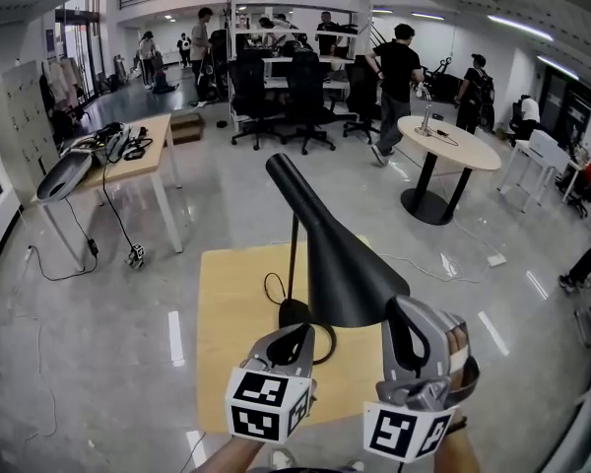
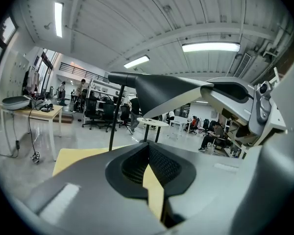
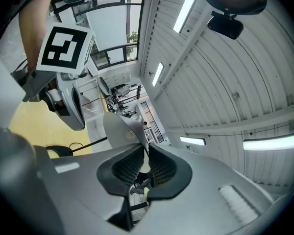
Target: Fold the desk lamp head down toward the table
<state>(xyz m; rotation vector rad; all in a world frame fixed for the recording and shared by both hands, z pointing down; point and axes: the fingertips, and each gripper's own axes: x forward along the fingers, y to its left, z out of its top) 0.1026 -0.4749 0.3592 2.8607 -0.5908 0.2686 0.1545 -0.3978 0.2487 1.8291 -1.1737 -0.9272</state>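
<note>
Head view: both hands reach forward, low over the yellow surface (image 1: pixel 231 304). The left gripper (image 1: pixel 300 333) is by the lamp base (image 1: pixel 292 313), and the right gripper (image 1: pixel 406 311) is at the black lamp head (image 1: pixel 335 264), near its wide rim. 
Left gripper view: fingers (image 2: pixel 132 168) pressed together, empty. 
Right gripper view: fingers (image 3: pixel 125 168) pinching the head's rim.

Your desk lamp (image 1: pixel 320 254): matte black throughout. Desk (image 1: pixel 231 304): pale yellow. Your left hand-held gripper (image 1: pixel 295 338) and right hand-held gripper (image 1: pixel 414 318): grey shells, black ribbed pads, black-and-white marker cubes. Floor (image 1: pixel 227 195): glossy grey.
</note>
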